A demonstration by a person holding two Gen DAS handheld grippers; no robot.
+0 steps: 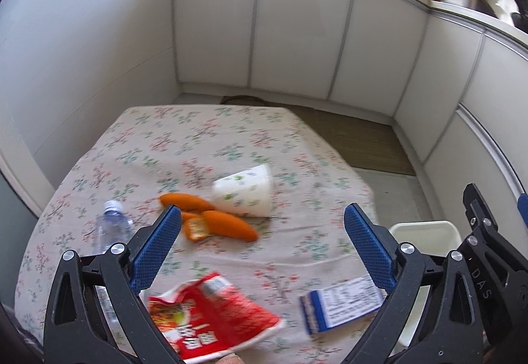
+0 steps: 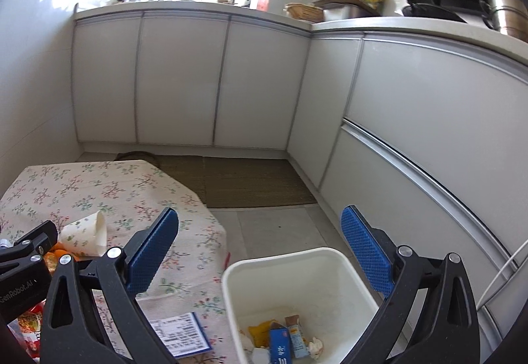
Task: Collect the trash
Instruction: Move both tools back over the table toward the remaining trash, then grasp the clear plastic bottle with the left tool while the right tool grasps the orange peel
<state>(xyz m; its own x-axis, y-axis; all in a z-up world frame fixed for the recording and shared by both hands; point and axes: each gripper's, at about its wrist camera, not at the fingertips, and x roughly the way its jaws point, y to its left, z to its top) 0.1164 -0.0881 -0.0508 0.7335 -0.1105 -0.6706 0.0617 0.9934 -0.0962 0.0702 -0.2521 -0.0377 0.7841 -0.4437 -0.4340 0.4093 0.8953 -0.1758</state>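
White bin (image 2: 297, 291) on floor beside table (image 2: 99, 185), trash inside. Red wrapper (image 1: 211, 314), blue-white packet (image 1: 340, 304), paper cup (image 1: 246, 195) on cloth. Left gripper (image 1: 262, 218), right gripper (image 2: 259, 218): fingers spread apart, empty.

I see white cabinet doors (image 2: 184, 80) along the far wall, turning the corner to the right. On the counter (image 2: 412, 25) above them sit a black frying pan (image 2: 425, 9), a steel pot (image 2: 506, 12) and a wicker basket (image 2: 305, 12). A woven mat (image 2: 250, 180) lies on the floor below.
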